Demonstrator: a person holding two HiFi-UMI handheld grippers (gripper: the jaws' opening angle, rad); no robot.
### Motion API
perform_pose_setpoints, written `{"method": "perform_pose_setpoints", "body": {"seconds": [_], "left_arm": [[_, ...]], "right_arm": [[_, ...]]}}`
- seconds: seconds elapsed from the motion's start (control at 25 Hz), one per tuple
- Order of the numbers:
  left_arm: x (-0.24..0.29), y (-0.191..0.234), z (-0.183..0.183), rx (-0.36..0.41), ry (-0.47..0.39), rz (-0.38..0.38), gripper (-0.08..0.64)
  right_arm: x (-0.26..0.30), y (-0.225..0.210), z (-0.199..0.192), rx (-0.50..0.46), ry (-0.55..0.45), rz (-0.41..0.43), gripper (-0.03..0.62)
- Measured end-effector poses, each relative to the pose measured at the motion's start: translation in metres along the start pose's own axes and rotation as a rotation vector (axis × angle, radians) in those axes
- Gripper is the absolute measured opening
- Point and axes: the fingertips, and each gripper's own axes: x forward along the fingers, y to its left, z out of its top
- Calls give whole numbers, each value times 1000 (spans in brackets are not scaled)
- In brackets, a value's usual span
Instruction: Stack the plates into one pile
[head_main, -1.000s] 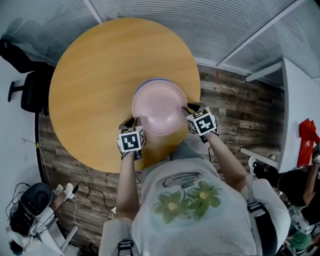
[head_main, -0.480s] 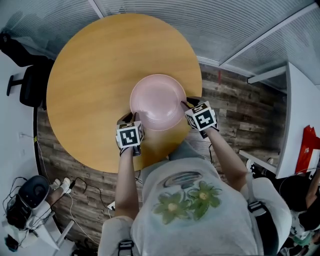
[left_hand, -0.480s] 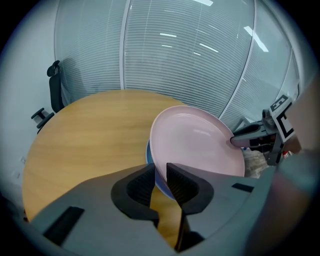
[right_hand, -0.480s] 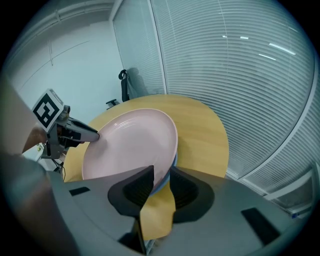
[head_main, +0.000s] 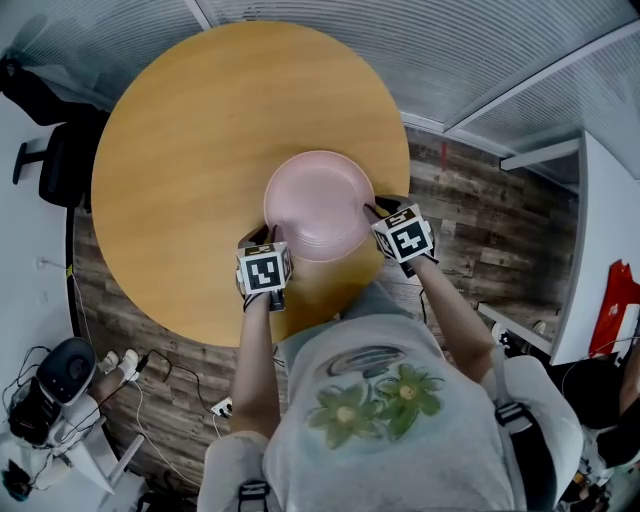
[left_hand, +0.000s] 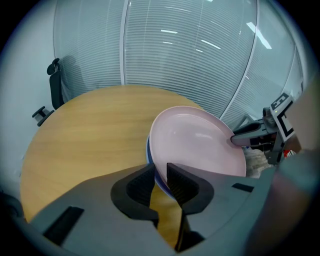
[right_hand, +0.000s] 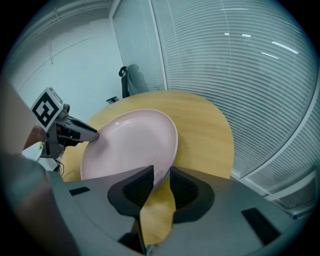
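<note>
Your right gripper (right_hand: 161, 176) pinches the near rim of the pink plate (right_hand: 131, 144) between its fingers (right_hand: 187, 190); your left gripper (right_hand: 94, 134) holds the far rim, over the round tabletop (right_hand: 202, 131).

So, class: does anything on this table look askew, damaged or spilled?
Nothing stands out. The pink plate is whole and clean, held at opposite rims by the left gripper and right gripper, with a blue plate edge just showing beneath it.

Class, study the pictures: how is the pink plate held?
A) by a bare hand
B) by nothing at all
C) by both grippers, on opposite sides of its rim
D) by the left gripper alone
C: the left gripper and the right gripper each clamp the rim of the pink plate, on opposite sides.
</note>
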Motion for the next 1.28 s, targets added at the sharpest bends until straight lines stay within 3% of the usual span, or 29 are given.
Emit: {"method": "perform_pose_setpoints", "body": {"seconds": [0.4, 0.88, 1.08, 1.28], "left_arm": [[12, 4, -5, -4, 17, 32, 87], [3, 7, -1, 2, -14, 56, 104], [-19, 7, 12, -11, -108, 54, 118], [-50, -11, 25, -3, -222, 16, 92]], "right_arm": [[16, -4, -6, -3, 21, -10, 117], [8, -2, 2, -30, -38, 4, 131], [-10, 8, 16, -35, -121, -1, 133], [-35, 41, 34, -76, -230, 109, 128]]}}
